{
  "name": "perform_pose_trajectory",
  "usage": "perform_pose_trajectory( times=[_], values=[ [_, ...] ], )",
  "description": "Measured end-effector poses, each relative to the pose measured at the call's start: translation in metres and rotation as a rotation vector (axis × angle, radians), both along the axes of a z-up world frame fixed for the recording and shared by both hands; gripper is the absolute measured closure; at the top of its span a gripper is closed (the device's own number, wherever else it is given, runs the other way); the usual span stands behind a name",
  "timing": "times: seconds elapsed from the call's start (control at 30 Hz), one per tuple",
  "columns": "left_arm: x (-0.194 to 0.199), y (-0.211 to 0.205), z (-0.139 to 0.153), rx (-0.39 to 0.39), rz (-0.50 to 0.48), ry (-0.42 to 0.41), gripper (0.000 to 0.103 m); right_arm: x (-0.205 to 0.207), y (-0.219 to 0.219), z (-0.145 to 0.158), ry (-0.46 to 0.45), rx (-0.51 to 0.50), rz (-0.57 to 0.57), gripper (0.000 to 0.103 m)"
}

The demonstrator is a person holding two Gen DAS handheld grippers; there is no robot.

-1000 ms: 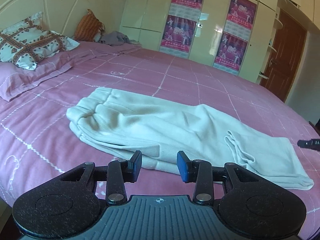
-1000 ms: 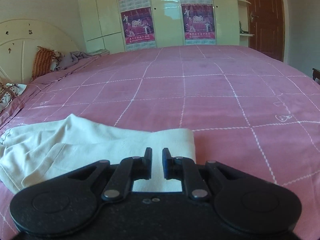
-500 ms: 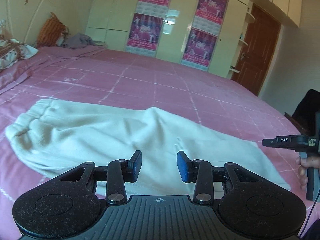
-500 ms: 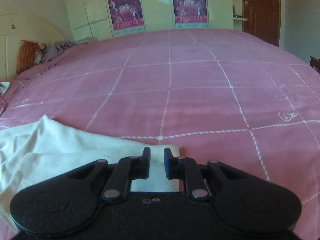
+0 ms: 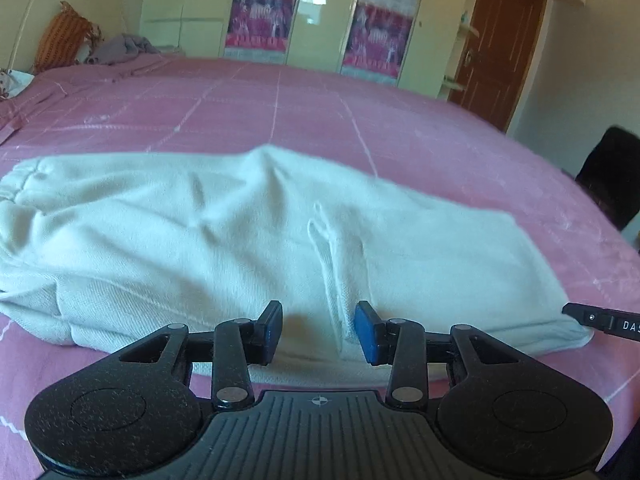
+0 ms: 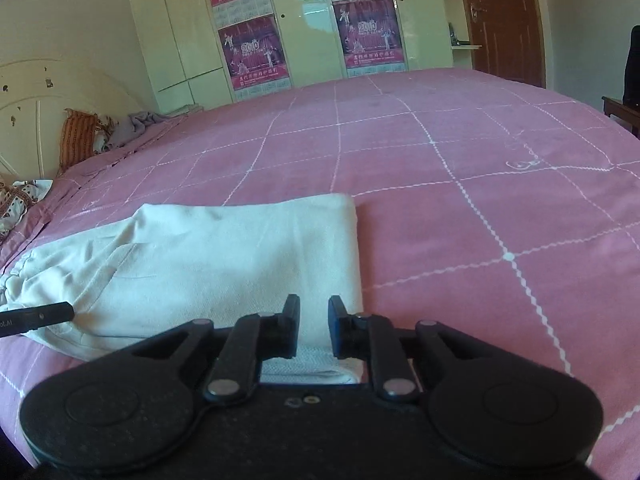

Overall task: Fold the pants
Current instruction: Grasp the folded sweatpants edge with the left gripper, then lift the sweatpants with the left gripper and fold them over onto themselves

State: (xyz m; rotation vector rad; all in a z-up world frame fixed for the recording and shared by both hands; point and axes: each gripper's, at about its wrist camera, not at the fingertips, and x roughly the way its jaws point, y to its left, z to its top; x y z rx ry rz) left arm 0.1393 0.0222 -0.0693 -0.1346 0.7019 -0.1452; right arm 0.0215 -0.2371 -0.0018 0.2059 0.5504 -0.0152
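Cream-white pants (image 5: 208,236) lie folded lengthwise on the pink bedspread (image 5: 280,112), waistband at the left and leg cuffs at the right. My left gripper (image 5: 319,330) is open and empty, low over the pants' near edge around mid-leg. My right gripper (image 6: 314,330) is open a little and empty, over the near cuff corner of the pants (image 6: 240,256). The tip of the right gripper shows at the left view's right edge (image 5: 600,320). The tip of the left gripper shows at the right view's left edge (image 6: 36,316).
The bed's headboard (image 6: 48,100) and pillows (image 5: 64,36) are far left. Wardrobe doors with posters (image 6: 304,20) stand behind the bed. A brown door (image 5: 500,40) and a dark chair (image 5: 612,168) are at the right.
My left gripper has swung right along the pants, from the waistband toward the legs, and dropped closer. My right gripper has opened slightly and pulled back, showing more of the cuff.
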Motion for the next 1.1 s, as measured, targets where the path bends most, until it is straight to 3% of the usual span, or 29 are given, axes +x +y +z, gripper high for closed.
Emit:
perform_pose_trajectory(
  times=[0.03, 0.1, 0.13, 0.27, 0.37, 0.53, 0.73, 0.8, 0.83, 0.9, 1.0, 1.03, 1.07, 1.1],
  values=[
    [0.001, 0.001, -0.003, 0.0, -0.005, -0.006, 0.059, 0.01, 0.0, -0.012, 0.075, -0.013, 0.012, 0.087],
    [-0.004, 0.008, 0.009, -0.028, 0.009, -0.006, 0.059, 0.014, 0.002, -0.015, 0.084, -0.036, 0.026, 0.087],
    [-0.012, 0.014, 0.016, -0.033, 0.027, -0.045, 0.059, 0.013, 0.002, -0.01, 0.077, -0.028, 0.022, 0.085],
    [-0.043, 0.081, 0.034, -0.111, 0.201, -0.145, 0.059, -0.004, -0.001, 0.0, 0.006, -0.03, 0.027, 0.083],
    [-0.058, 0.143, 0.028, -0.143, 0.353, -0.137, 0.059, -0.015, -0.012, -0.004, -0.01, -0.005, 0.011, 0.081],
    [-0.058, 0.23, -0.005, -0.387, 0.537, -0.061, 0.058, -0.021, -0.027, -0.004, -0.032, 0.053, -0.043, 0.08],
    [-0.017, 0.261, -0.041, -0.544, 0.546, 0.018, 0.057, -0.026, -0.023, -0.002, -0.03, 0.035, -0.047, 0.08],
    [-0.003, 0.275, -0.059, -0.67, 0.515, 0.025, 0.045, -0.028, -0.022, -0.002, -0.03, 0.029, -0.047, 0.08],
    [0.003, 0.281, -0.066, -0.73, 0.473, 0.016, 0.035, -0.029, -0.022, -0.001, -0.03, 0.028, -0.049, 0.08],
    [0.011, 0.286, -0.074, -0.77, 0.413, -0.003, 0.029, -0.031, -0.024, 0.0, -0.027, 0.024, -0.057, 0.08],
    [0.023, 0.283, -0.079, -0.784, 0.404, -0.041, 0.03, -0.033, -0.028, 0.001, -0.016, 0.026, -0.076, 0.08],
    [0.026, 0.281, -0.081, -0.788, 0.417, -0.043, 0.038, -0.033, -0.029, 0.0, -0.01, 0.031, -0.084, 0.08],
    [0.028, 0.282, -0.084, -0.807, 0.448, -0.039, 0.054, -0.033, -0.031, -0.001, -0.005, 0.035, -0.089, 0.08],
    [0.03, 0.284, -0.09, -0.865, 0.458, -0.047, 0.056, -0.032, -0.031, -0.001, 0.0, 0.036, -0.092, 0.08]
  ],
)
